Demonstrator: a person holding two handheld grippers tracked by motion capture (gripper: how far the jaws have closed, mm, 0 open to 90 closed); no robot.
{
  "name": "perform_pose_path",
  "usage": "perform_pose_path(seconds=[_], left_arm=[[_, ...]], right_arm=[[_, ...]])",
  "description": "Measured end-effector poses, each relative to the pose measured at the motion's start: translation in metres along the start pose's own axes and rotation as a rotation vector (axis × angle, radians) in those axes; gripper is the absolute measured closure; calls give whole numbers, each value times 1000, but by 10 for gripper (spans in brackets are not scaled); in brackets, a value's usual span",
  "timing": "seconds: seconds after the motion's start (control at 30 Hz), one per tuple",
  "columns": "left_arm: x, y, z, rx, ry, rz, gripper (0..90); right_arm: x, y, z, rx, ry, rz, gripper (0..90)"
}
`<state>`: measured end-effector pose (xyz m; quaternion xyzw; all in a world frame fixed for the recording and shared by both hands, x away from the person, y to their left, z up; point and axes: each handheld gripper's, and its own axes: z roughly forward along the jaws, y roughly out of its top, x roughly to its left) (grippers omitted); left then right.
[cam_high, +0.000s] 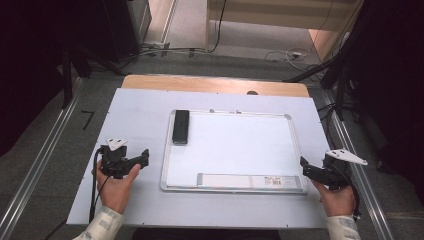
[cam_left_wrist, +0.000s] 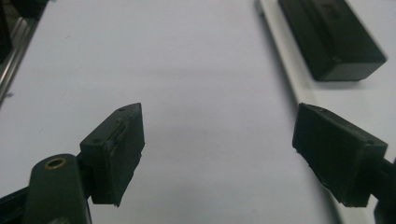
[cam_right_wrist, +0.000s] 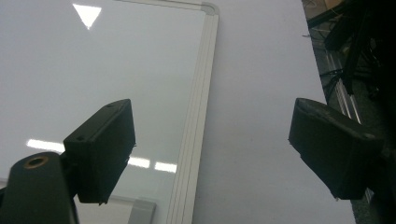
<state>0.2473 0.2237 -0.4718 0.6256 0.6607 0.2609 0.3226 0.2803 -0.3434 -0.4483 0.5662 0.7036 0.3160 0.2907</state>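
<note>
A whiteboard (cam_high: 235, 150) lies flat in the middle of the bench (cam_high: 135, 110), which is covered by a pale sheet, with a strip of bare wood showing along its far edge. On the board's far left corner rests a black eraser (cam_high: 180, 126), lying lengthwise along the frame; a label strip (cam_high: 250, 180) runs along the board's near edge. The left gripper (cam_high: 145, 158) is held in the person's left hand (cam_high: 116, 187) just beside the board's left edge, above the pale sheet, and its fingers (cam_left_wrist: 116, 154) stand wide apart with nothing between them; in the left gripper view the eraser (cam_left_wrist: 331, 35) shows ahead to the right, well apart from the fingers. The right gripper (cam_high: 304, 167) is held in the right hand (cam_high: 338, 197) at the board's near right corner, its fingers (cam_right_wrist: 105, 147) likewise spread wide and empty, straddling the board's right frame (cam_right_wrist: 198, 116) from above.
</note>
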Motion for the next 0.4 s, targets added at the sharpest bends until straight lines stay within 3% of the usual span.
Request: perform_pose_path(seconds=[0.2, 0.4], left_arm=[[19, -8, -5, 0, 29, -35, 175], [27, -12, -5, -7, 44, -48, 175]], right_arm=[[1, 0, 0, -2, 0, -4, 132], [0, 0, 0, 2, -2, 2, 132]])
